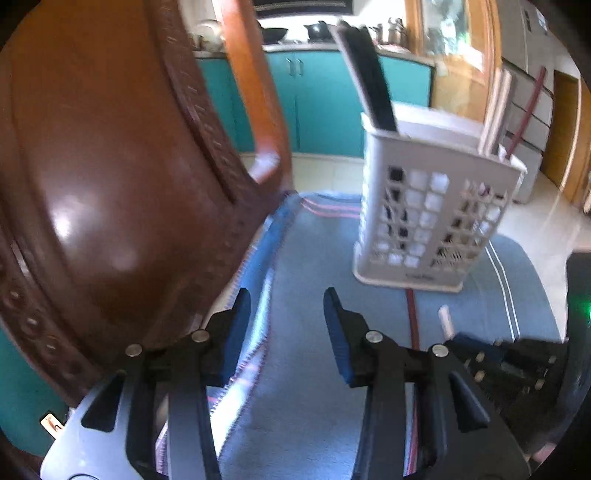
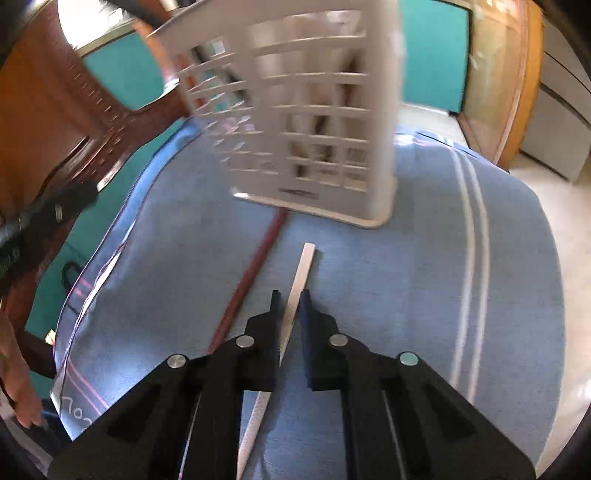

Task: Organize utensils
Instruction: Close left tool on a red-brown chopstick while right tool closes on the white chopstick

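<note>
Light: bright daylight is admitted through the window (image 1: 452, 33) at the back of the kitchen.
Glare: white highlights are thrown on the glossy brown plastic chair back (image 1: 92, 177); the pale floor (image 1: 535, 229) is washed out.
Blur: the white slotted plastic utensil holder (image 2: 295, 122) and the blue woven cloth (image 2: 369, 280) are smeared by motion.
Distortion: straight lines are bowed, and dark vignetting is seen at the corners.

Home kitchen: teal cabinets (image 1: 317, 103), countertop pots (image 1: 275, 34).
</note>
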Action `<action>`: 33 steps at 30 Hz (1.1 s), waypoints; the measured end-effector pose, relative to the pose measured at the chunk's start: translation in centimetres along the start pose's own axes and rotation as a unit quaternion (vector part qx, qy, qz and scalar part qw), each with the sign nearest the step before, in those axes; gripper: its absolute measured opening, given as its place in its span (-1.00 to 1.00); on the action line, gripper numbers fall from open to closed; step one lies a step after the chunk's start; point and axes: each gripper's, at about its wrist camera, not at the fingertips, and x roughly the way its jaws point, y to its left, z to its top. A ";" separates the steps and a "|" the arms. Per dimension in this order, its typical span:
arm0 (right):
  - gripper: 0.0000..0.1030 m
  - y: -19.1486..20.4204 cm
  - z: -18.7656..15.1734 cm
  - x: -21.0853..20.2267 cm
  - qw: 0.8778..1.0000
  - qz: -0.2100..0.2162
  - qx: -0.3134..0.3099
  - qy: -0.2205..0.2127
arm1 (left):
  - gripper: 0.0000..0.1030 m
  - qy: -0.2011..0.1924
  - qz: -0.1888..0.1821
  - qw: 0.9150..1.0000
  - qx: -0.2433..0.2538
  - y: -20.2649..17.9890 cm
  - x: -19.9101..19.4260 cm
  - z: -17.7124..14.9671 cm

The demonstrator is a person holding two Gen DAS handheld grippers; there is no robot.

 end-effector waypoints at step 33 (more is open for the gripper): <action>-0.80 -4.6 0.2 -1.9 0.998 -0.018 0.057 -0.012 | -0.87 0.121 -0.101 0.986 0.048 -6.1 3.8 -5.1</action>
